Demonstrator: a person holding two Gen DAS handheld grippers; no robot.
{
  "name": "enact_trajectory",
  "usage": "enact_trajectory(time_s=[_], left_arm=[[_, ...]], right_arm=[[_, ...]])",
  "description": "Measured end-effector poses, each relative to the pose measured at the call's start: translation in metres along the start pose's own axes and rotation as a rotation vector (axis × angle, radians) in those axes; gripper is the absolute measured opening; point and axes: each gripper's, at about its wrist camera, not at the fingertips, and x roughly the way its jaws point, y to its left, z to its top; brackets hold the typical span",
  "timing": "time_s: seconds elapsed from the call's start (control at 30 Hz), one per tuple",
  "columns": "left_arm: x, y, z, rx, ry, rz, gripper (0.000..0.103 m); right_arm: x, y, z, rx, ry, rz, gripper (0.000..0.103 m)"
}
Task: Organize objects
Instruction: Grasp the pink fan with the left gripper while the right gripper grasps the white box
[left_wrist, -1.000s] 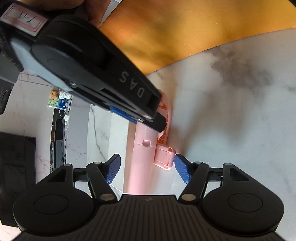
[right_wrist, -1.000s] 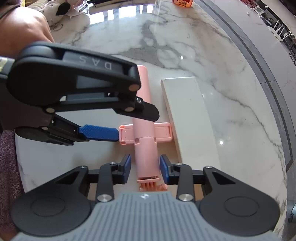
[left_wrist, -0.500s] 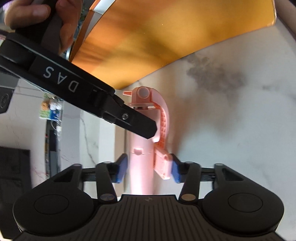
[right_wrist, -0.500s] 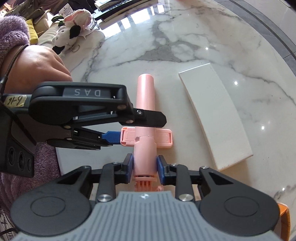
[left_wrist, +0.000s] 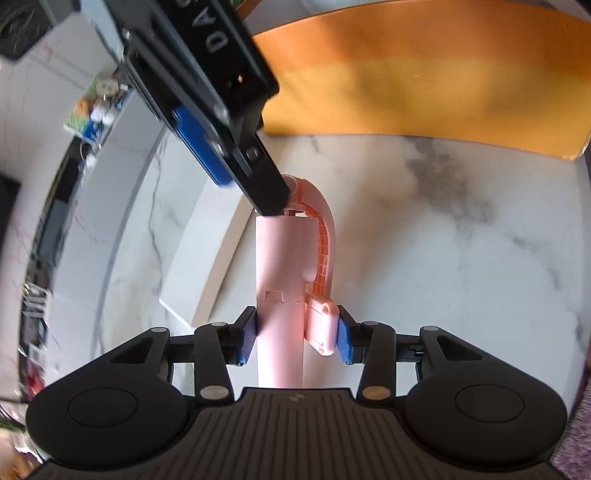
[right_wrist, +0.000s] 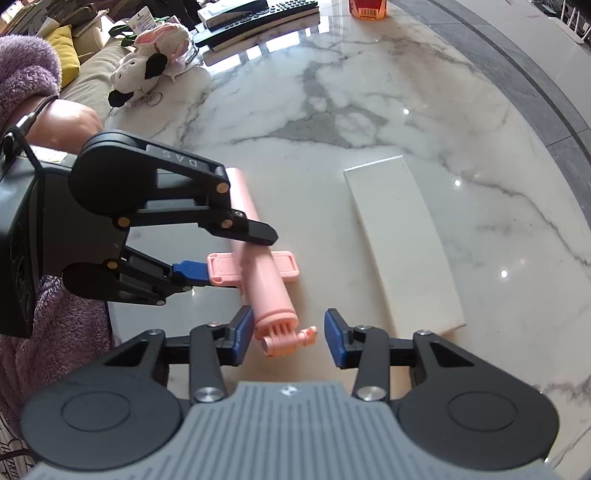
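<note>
Here, from the left wrist, the left tool (left_wrist: 294, 339) is closing, pads pressing the pink stick (left_wrist: 280, 273) and its clamp, whose length runs straight ahead. From the right wrist, the right tool (right_wrist: 289, 341) is opening, pads clear of the stick's hinged end above the surface (right_wrist: 369, 110).

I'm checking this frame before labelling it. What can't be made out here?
- Left wrist view: the pink selfie stick has its near end hidden under the left gripper, its far tip behind the right gripper.
- Right wrist view: the orange item is cut off by the top edge.
- Left wrist view: the shelf clutter is blurred.
</note>
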Motion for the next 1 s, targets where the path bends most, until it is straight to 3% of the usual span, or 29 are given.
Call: enact_trajectory(time_s=[0.03,0.17,0.33,0.43,0.8,1.0], left_arm=[[-0.001,0.004,-0.002,-0.016,0.012,-0.015,0.05],[-0.006,0.035,-0.018,-0.088,0.059,-0.063,0.05],[-0.014,0.048,-0.028,-0.144,0.071,-0.106,0.05],[-0.014,0.053,-0.031,-0.157,0.073,-0.112,0.05],[-0.003,0.073,-0.03,-0.191,0.057,-0.123,0.05],[-0.002,0.072,-0.032,-0.211,0.081,-0.09,0.05]], right_arm=[[-0.002,-0.002,0.003,-0.013,-0.011,-0.027,0.057],[0.006,-0.011,0.016,-0.068,-0.002,-0.171,0.057],[0.04,-0.011,0.028,-0.242,0.067,-0.305,0.059],[0.057,-0.021,0.036,-0.243,0.104,-0.296,0.068],[0.085,-0.043,0.053,-0.147,0.149,-0.234,0.066],[0.082,-0.023,0.041,-0.215,0.155,-0.229,0.063]])
